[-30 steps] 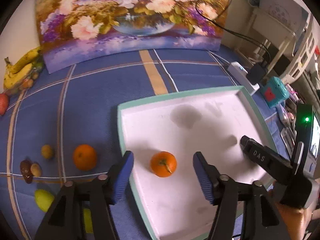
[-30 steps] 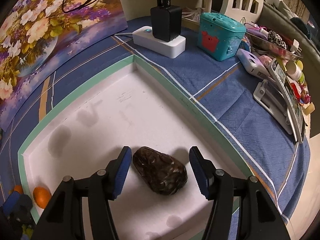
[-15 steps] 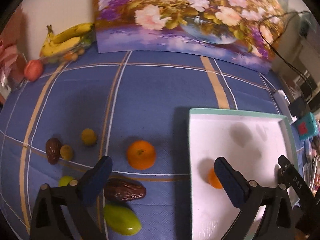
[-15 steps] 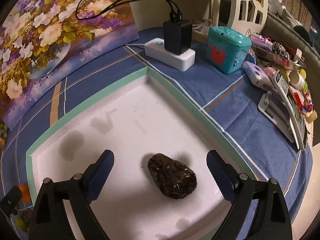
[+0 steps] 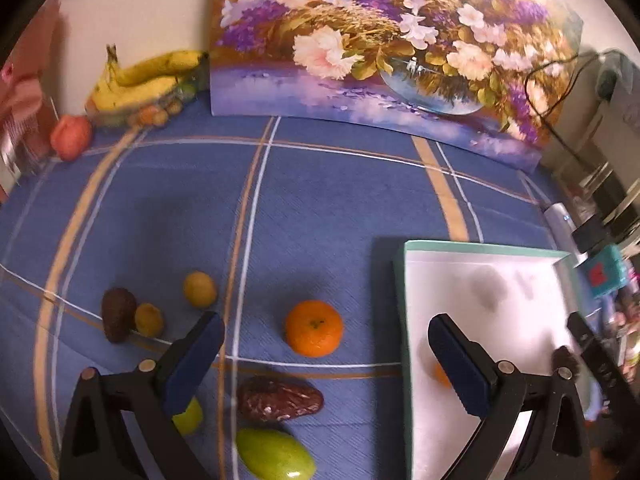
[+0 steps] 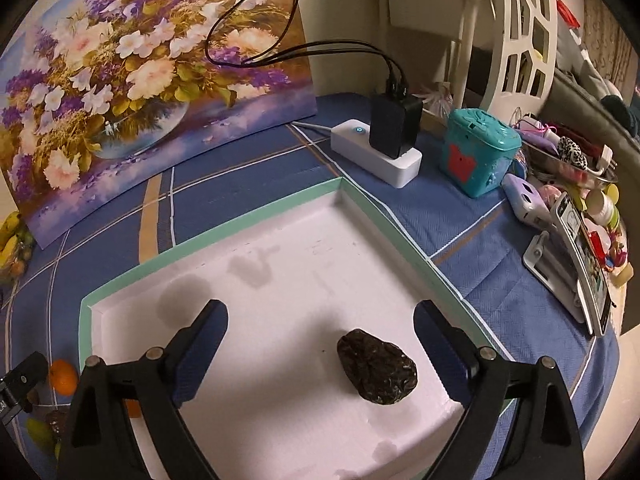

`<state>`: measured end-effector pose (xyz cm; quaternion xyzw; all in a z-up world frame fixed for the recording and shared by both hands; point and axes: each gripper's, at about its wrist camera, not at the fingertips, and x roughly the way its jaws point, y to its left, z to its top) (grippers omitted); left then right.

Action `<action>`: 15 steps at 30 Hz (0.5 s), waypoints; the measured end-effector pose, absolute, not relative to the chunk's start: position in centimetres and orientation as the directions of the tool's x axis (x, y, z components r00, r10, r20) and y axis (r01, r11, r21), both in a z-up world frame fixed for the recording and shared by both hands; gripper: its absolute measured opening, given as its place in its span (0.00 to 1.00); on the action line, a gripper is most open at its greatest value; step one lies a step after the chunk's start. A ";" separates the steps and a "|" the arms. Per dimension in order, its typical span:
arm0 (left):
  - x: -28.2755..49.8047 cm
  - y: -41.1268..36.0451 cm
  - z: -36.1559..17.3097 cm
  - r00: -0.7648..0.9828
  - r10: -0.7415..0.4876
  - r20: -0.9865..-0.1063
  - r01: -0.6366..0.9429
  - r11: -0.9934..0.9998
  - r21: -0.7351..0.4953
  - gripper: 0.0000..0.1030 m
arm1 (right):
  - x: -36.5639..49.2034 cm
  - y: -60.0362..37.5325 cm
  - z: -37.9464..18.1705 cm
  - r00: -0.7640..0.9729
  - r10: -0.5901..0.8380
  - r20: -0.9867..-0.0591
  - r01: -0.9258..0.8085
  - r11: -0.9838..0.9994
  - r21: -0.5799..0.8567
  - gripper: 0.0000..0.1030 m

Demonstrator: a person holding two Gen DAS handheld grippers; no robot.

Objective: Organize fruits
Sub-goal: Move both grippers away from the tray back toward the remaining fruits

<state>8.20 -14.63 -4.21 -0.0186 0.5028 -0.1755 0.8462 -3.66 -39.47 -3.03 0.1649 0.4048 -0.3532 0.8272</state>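
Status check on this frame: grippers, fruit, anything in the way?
Left gripper and right gripper both open, just widened, holding nothing. Dark date and one orange lie in the white tray. Second orange on the cloth, path clear.

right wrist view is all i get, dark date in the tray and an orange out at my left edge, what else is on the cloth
Observer: Two small yellow fruits lie on the blue cloth, left of that orange.
Operator: anything by them
Observer: A dark brown fruit sits right against the nearer yellow one.
Operator: further back
Observer: A red fruit lies beside the bananas at the wall.
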 end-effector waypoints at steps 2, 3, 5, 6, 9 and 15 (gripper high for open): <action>8.2 -14.7 -4.0 0.432 -0.309 -0.847 0.286 0.938 -0.197 1.00 | -3.7 -39.3 -2.9 0.427 -0.457 -0.781 0.719 0.695 -0.013 0.92; 8.1 -14.7 -3.9 0.445 -0.293 -0.846 0.290 0.941 -0.173 1.00 | -3.9 -39.1 -2.8 0.426 -0.477 -0.768 0.725 0.689 -0.026 0.92; 7.9 -14.7 -3.5 0.486 -0.242 -0.840 0.294 0.950 -0.104 1.00 | -3.8 -38.9 -2.5 0.430 -0.497 -0.754 0.726 0.686 -0.038 0.92; 7.8 -14.6 -3.3 0.500 -0.232 -0.835 0.291 0.952 -0.090 1.00 | -3.9 -38.9 -2.4 0.433 -0.497 -0.752 0.728 0.685 -0.034 0.92; 8.0 -13.7 -2.6 0.524 -0.227 -0.821 0.284 0.955 -0.082 1.00 | -3.9 -38.8 -2.2 0.443 -0.496 -0.747 0.729 0.684 -0.021 0.92; 8.6 -11.4 -1.3 0.549 -0.196 -0.812 0.259 0.964 -0.057 1.00 | -3.7 -38.4 -2.2 0.463 -0.453 -0.762 0.711 0.703 0.013 0.92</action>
